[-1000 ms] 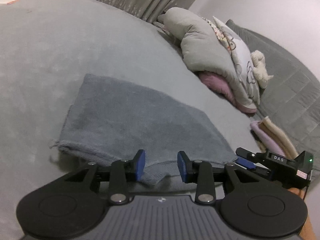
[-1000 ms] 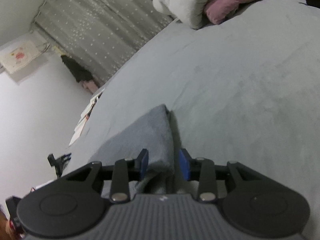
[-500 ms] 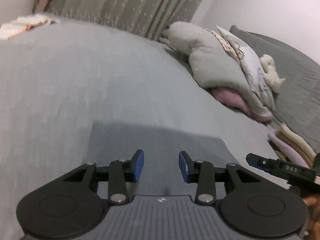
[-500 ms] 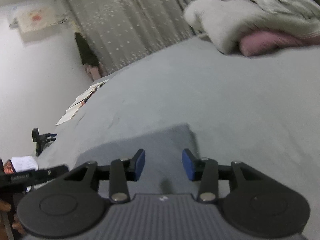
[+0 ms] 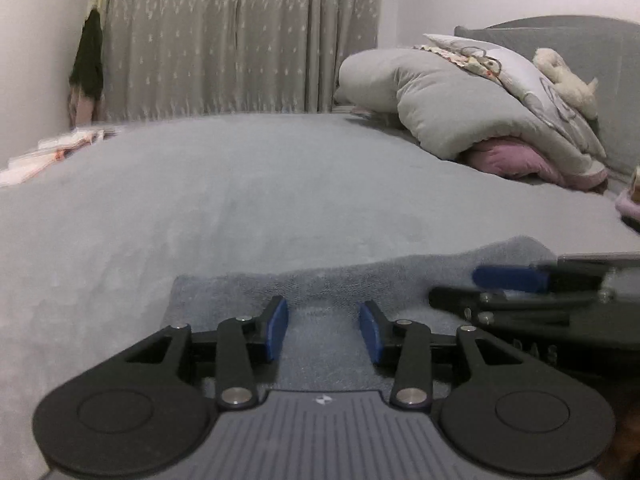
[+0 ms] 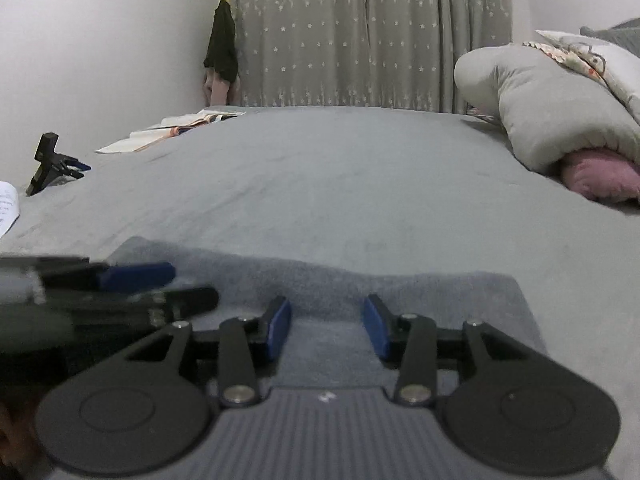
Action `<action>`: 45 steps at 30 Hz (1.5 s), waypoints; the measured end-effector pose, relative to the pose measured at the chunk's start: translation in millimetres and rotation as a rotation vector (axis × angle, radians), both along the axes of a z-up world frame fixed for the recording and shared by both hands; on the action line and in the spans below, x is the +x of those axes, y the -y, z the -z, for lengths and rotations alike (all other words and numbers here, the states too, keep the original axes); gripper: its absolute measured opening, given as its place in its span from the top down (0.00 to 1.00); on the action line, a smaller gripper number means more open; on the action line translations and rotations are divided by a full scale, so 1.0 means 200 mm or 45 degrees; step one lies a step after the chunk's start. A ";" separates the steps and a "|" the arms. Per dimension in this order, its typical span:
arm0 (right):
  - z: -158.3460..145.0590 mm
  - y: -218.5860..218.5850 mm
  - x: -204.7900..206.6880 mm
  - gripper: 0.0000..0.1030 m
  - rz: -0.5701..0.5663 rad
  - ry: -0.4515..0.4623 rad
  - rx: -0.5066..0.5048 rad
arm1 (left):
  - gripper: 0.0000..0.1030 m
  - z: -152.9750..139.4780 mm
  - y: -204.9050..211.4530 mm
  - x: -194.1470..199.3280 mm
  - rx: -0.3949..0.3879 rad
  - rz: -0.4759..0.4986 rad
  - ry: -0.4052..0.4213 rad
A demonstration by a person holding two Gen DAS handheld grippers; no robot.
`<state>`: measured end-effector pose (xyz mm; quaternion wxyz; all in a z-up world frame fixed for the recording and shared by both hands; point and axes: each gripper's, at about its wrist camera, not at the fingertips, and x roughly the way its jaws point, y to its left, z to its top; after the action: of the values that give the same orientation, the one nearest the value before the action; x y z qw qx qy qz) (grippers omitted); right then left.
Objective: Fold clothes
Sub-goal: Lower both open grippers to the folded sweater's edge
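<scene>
Both sets of blue fingers stand apart, nothing pinched; the left gripper (image 5: 323,330) is spreading. It and the right gripper (image 6: 326,328) hover side by side over the folded grey cloth (image 6: 440,292) lying flat on the bed (image 6: 340,184).

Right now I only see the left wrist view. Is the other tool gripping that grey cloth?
Observer: No. The right tool is open over the cloth, with nothing pinched between its pads.
Operator: Is anything on the bed that I'm missing?
Observer: Yes, a black clamp stands near the left edge of the bed.
Operator: Anything beside it?
Observer: A white paper lies just in front of it, cut off by the picture's edge.
</scene>
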<state>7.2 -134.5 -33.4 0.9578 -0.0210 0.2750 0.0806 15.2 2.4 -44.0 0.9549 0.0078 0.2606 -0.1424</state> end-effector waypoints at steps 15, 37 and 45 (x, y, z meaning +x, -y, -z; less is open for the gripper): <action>-0.18 0.07 -0.04 0.05 0.160 0.074 0.060 | 0.61 -0.21 -0.05 0.04 -0.097 -0.104 -0.058; 0.00 0.12 0.07 0.00 0.212 -0.078 -0.045 | 0.00 0.01 -0.03 0.10 0.076 -0.288 -0.037; -0.02 0.22 0.05 0.00 0.239 -0.089 0.037 | 0.00 0.03 -0.16 0.11 -0.091 -0.279 -0.119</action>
<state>17.0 -178.7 -29.9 0.9512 0.0218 0.3079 -0.0049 36.3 34.4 -49.9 0.9512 -0.0615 0.2989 -0.0466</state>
